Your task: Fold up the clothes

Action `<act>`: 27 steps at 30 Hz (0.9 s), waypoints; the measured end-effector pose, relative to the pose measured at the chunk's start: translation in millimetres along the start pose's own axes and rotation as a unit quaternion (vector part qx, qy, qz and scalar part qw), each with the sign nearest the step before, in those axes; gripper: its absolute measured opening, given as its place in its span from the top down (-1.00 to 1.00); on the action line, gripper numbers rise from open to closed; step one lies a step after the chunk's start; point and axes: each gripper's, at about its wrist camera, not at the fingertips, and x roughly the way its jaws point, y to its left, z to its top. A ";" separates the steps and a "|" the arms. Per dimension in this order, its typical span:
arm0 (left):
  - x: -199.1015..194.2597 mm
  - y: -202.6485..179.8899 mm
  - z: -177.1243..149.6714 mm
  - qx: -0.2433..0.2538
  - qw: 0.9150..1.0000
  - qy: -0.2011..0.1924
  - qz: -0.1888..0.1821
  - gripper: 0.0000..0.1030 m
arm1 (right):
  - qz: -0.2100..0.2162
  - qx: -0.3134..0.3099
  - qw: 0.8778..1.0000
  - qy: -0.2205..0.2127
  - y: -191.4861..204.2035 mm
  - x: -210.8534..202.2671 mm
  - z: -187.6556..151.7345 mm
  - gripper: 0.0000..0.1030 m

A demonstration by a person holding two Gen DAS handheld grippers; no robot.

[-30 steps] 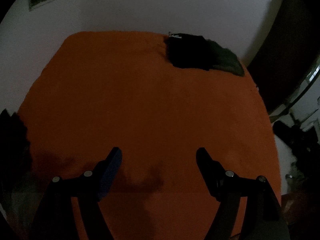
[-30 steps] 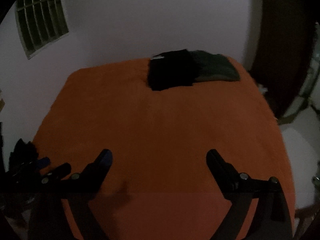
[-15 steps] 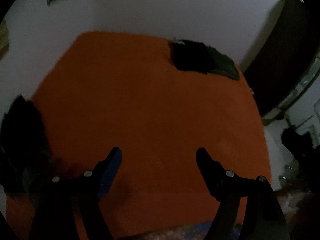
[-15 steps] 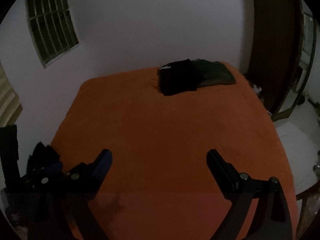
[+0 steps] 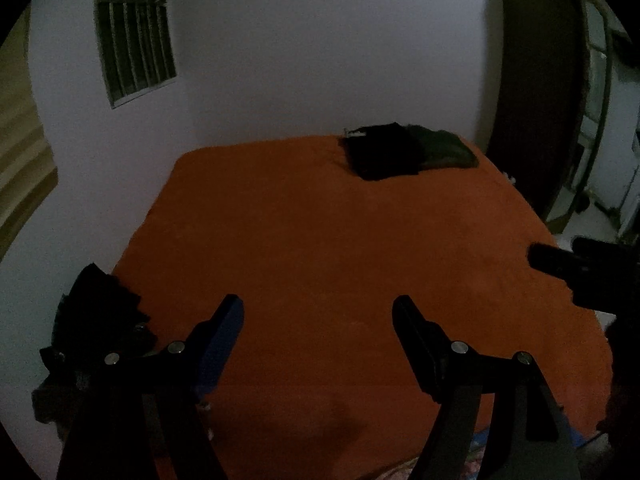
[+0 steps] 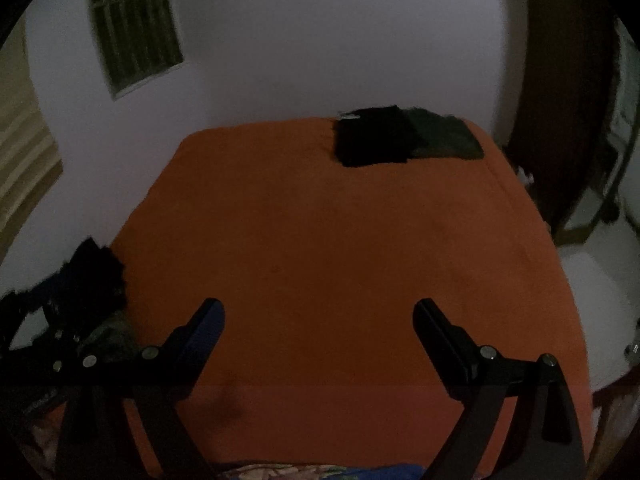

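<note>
So we see an orange bed cover (image 5: 320, 248) filling the middle of both frames, bare over most of its surface. White walls (image 5: 320, 48) take the upper part, with a barred window (image 5: 134, 36) at upper left and a dark door (image 5: 536, 92) at upper right. At the upper right of the cover sit two folded clothes side by side and touching: a black folded garment (image 5: 384, 156) and a dark green folded garment (image 5: 444, 152) to its right. At the left edge of the cover, lower left of the frame, lies a loose pile of dark clothes (image 5: 96, 320), rumpled, too dim to tell pieces apart. Our left gripper (image 5: 318, 308) sits at the bottom centre of its view, fingers spread wide, nothing between them, above the cover. Our right gripper (image 6: 318, 312) reads the same in its own view: spread wide, holding nothing. In the left wrist view a dark part of the right gripper shows at the right edge.
</note>
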 end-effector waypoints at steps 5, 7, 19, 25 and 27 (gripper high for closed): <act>31.8 11.0 0.9 -0.047 0.998 0.046 0.005 -0.51 | 0.003 0.006 1.000 0.018 -8.5 9.5 -13.8 -0.84; 42.1 11.6 -0.6 -0.073 0.995 0.064 0.006 -0.51 | 0.006 -0.001 1.000 0.025 -8.1 18.4 -15.0 -0.84; 35.5 -13.3 -22.4 -0.036 0.996 0.080 0.008 -0.51 | 0.017 -0.038 0.998 0.045 6.2 32.5 -23.7 -0.84; 32.7 -8.0 -23.8 -0.028 0.996 0.080 0.001 -0.51 | 0.020 -0.051 0.998 0.043 9.4 31.8 -27.4 -0.84; 28.4 -3.6 -27.0 -0.030 0.996 0.079 0.000 -0.51 | 0.020 -0.050 0.998 0.042 7.1 31.6 -28.3 -0.84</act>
